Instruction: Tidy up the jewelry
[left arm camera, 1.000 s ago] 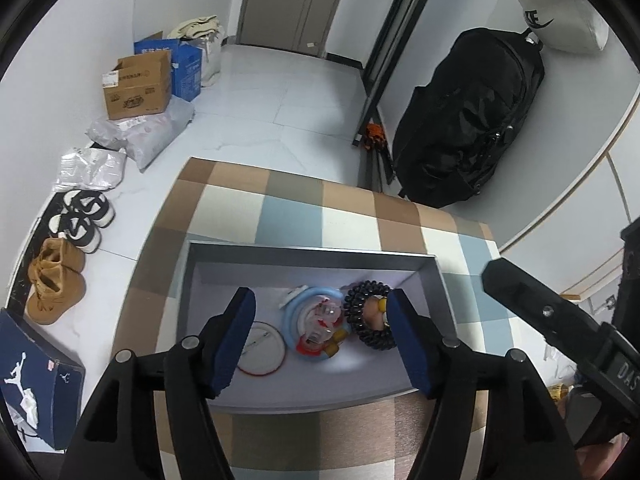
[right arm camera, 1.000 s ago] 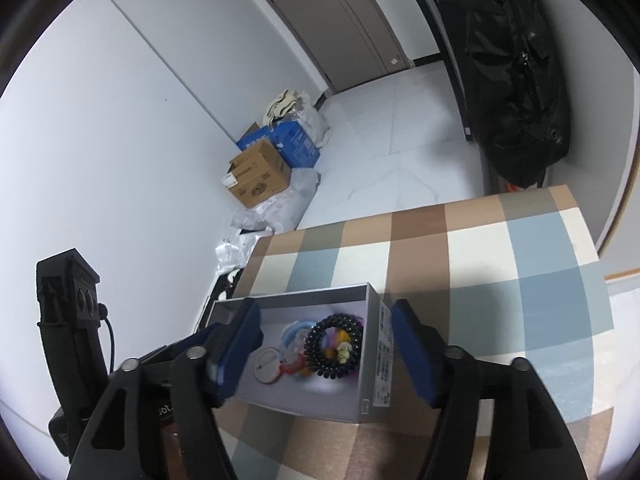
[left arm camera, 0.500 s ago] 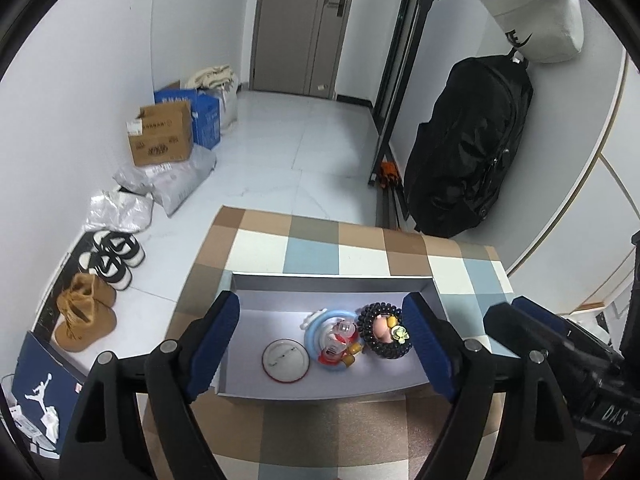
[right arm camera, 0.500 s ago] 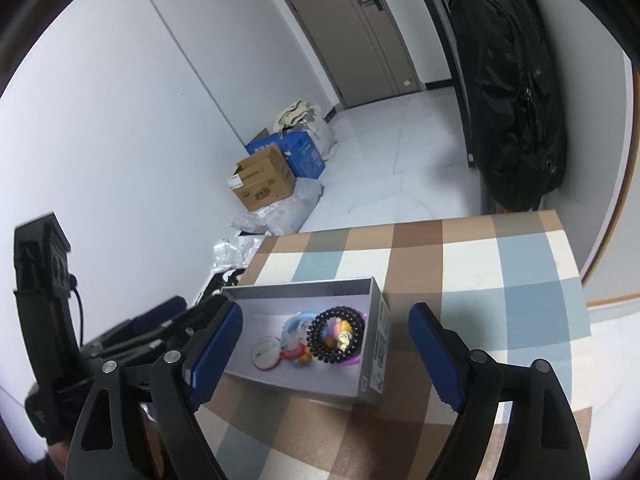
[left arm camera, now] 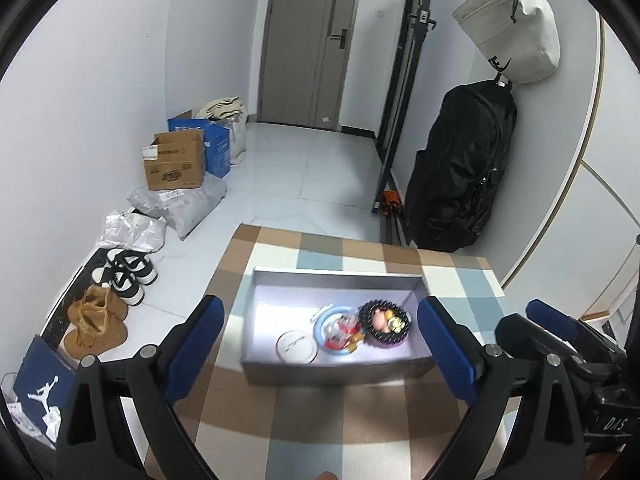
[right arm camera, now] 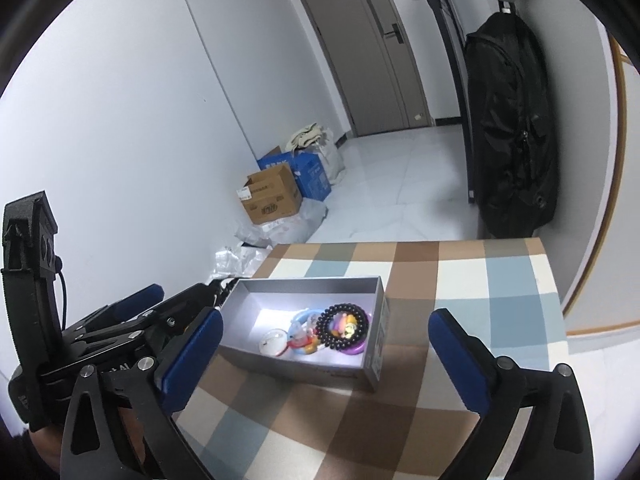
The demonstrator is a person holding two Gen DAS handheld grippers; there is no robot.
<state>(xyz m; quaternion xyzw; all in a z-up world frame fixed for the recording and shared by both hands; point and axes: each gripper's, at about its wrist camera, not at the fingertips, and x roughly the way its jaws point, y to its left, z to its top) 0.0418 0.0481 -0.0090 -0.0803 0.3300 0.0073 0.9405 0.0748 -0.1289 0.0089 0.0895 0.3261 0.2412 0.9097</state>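
A grey open box (left arm camera: 336,374) (right arm camera: 304,374) sits on the checked tablecloth. Inside lie a black bead bracelet (left arm camera: 385,323) (right arm camera: 342,326), a light blue ring (left arm camera: 334,330) (right arm camera: 301,320) with small colourful charms, and a white round piece (left arm camera: 297,346) (right arm camera: 274,342). My left gripper (left arm camera: 320,354) hangs above the near side of the box, jaws opening wide, nothing between them. My right gripper (right arm camera: 326,362) hovers near the box's front, jaws also opening, holding nothing. In the right wrist view the left gripper (right arm camera: 132,320) shows at the left; in the left wrist view the right gripper (left arm camera: 560,344) shows at the right.
The table (left arm camera: 360,248) ends just beyond the box. On the floor to the left are shoes (left arm camera: 124,272), plastic bags (left arm camera: 180,204), a cardboard box (left arm camera: 174,166) and a blue carton (left arm camera: 218,148). A black backpack (left arm camera: 456,168) hangs on the right wall.
Both grippers pulled back and up from the box and tilted up, showing more of the room. Their jaws spread much wider. The jewelry stays in the box.
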